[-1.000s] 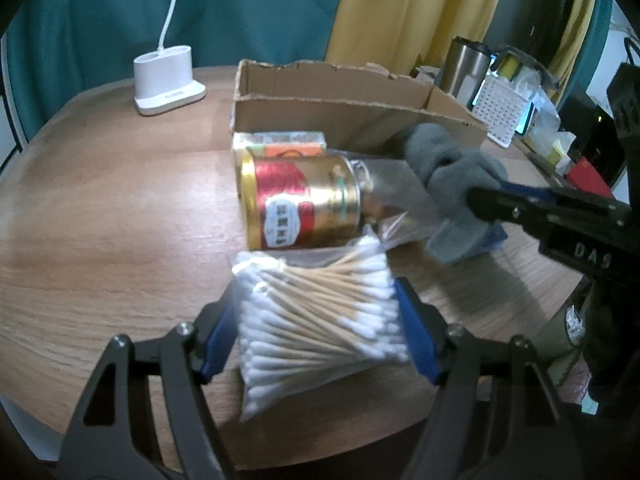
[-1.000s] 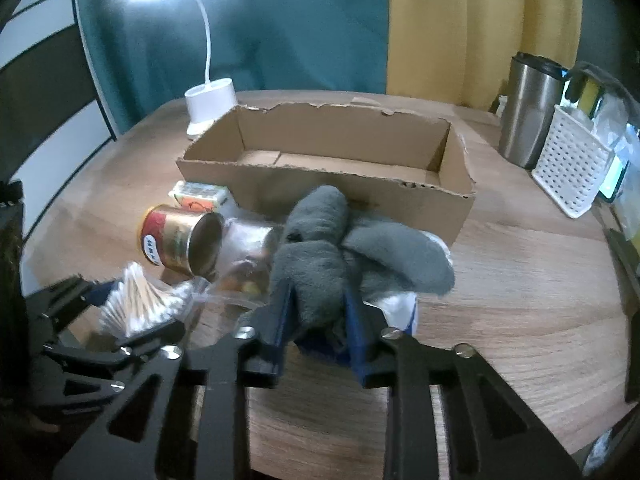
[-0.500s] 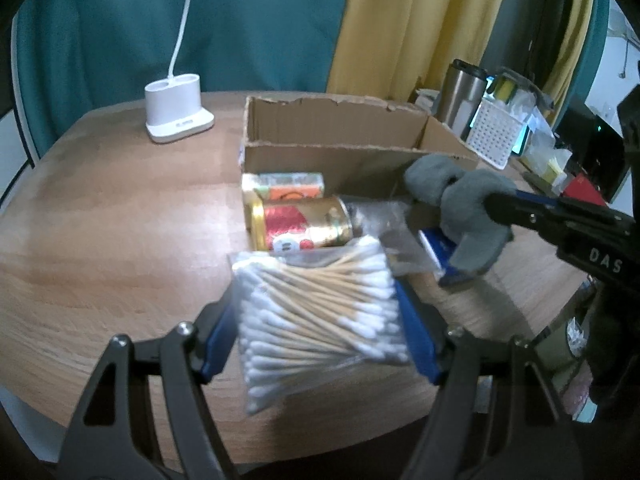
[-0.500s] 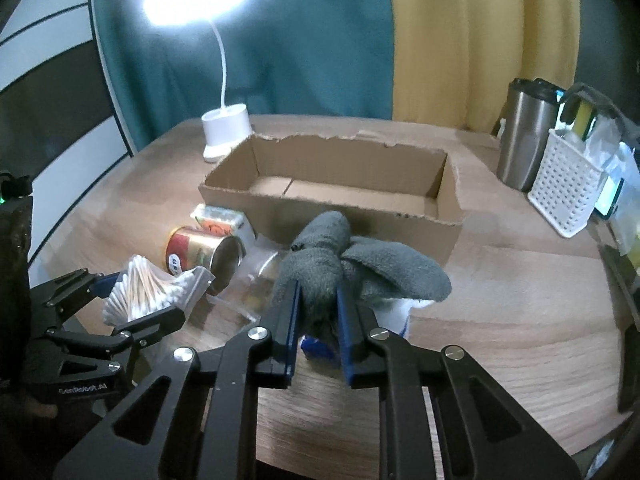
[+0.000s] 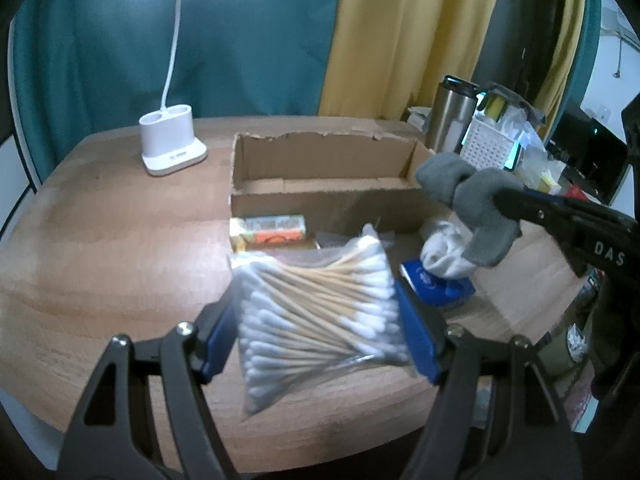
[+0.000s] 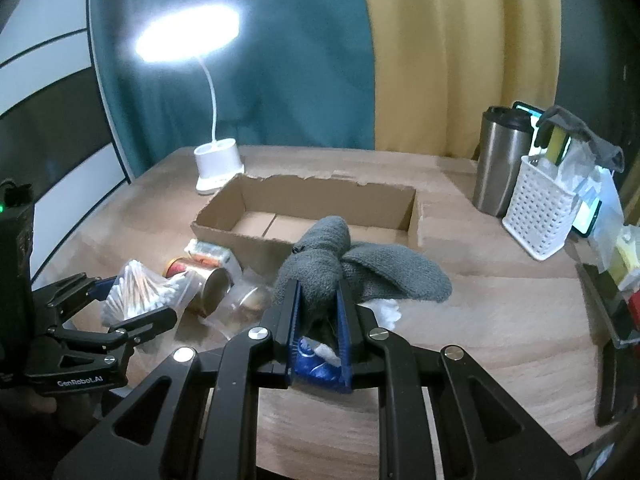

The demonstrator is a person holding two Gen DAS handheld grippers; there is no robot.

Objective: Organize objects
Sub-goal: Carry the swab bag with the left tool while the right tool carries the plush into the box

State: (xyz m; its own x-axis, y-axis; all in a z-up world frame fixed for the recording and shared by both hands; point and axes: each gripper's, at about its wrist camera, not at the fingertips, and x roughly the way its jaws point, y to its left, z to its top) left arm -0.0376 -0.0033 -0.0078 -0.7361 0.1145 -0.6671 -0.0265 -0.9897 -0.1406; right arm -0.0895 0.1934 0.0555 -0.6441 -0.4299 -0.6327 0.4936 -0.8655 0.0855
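My left gripper (image 5: 320,320) is shut on a clear bag of cotton swabs (image 5: 316,304) and holds it above the table, in front of the open cardboard box (image 5: 324,184). It also shows in the right wrist view (image 6: 136,292). My right gripper (image 6: 318,296) is shut on a grey sock (image 6: 332,256), lifted near the box's front wall (image 6: 256,246); the sock also shows in the left wrist view (image 5: 476,200). A gold and red can (image 6: 204,284), an orange packet (image 5: 268,230), a white sock (image 5: 444,252) and a blue item (image 5: 436,284) lie on the table.
A white lamp base (image 5: 172,144) stands behind the box to the left. A steel tumbler (image 6: 500,160) and a white perforated basket (image 6: 540,216) stand at the right. A clear plastic bag (image 6: 240,304) lies beside the can.
Both grippers have risen and pulled back from the table with their loads. The grey sock came up off the white sock and blue item; the swab bag rose over the can.
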